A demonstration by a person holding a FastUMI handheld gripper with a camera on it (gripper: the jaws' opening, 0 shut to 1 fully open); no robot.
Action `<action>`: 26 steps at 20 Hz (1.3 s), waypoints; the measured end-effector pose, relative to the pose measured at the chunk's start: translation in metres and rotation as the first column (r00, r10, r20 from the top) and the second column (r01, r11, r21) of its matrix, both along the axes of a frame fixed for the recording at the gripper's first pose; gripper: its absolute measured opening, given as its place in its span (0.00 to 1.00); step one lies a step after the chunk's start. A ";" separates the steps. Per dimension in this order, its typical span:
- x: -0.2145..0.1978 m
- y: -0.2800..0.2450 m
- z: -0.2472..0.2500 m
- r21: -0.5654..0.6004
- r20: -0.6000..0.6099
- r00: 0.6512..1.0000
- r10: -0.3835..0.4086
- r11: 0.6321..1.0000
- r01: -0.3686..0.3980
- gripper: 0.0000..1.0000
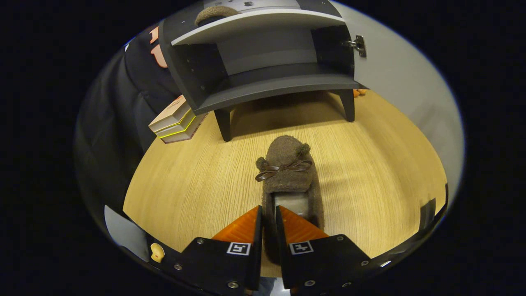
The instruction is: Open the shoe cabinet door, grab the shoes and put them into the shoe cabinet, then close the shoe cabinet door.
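A brown fuzzy slipper (287, 168) with a dark ribbon bow points toward the shoe cabinet (267, 86) and sits on or just above the wooden surface (197, 181); I cannot tell if it is lifted. My gripper (269, 214) is shut on the left side wall of the slipper's heel opening, with the fuzzy rim pinched between the fingers. The dark grey cabinet stands open beyond the slipper, and its lower shelf is bare. A second brown slipper (215, 13) rests on the shelf above. The pale door (402, 82) is swung out to the right on its hinge (359, 44).
A stack of books (176, 121) lies to the left of the cabinet's front leg. The cabinet stands on short dark legs (224, 123) with a gap beneath. A small orange thing (361, 93) lies by the right leg.
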State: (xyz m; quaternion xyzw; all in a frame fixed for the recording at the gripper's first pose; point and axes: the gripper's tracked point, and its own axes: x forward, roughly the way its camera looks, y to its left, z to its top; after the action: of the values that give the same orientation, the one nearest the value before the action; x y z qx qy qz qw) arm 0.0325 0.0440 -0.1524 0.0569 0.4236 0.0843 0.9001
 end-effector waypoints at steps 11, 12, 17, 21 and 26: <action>0.024 -0.003 -0.013 0.019 0.014 0.999 -0.031 0.999 0.031 0.06; 0.025 -0.004 -0.008 0.013 0.026 0.999 -0.039 0.999 0.039 0.06; 0.013 -0.009 0.041 0.004 0.090 0.996 -0.020 1.000 0.020 0.05; 0.004 -0.012 0.091 -0.004 0.159 0.987 -0.020 1.000 0.021 0.05; -0.004 -0.014 0.164 -0.020 0.260 0.966 -0.002 1.000 0.007 0.05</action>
State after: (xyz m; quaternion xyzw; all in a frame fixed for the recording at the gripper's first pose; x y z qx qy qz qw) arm 0.0287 0.0299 0.0121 0.0369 0.3025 0.0845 0.9487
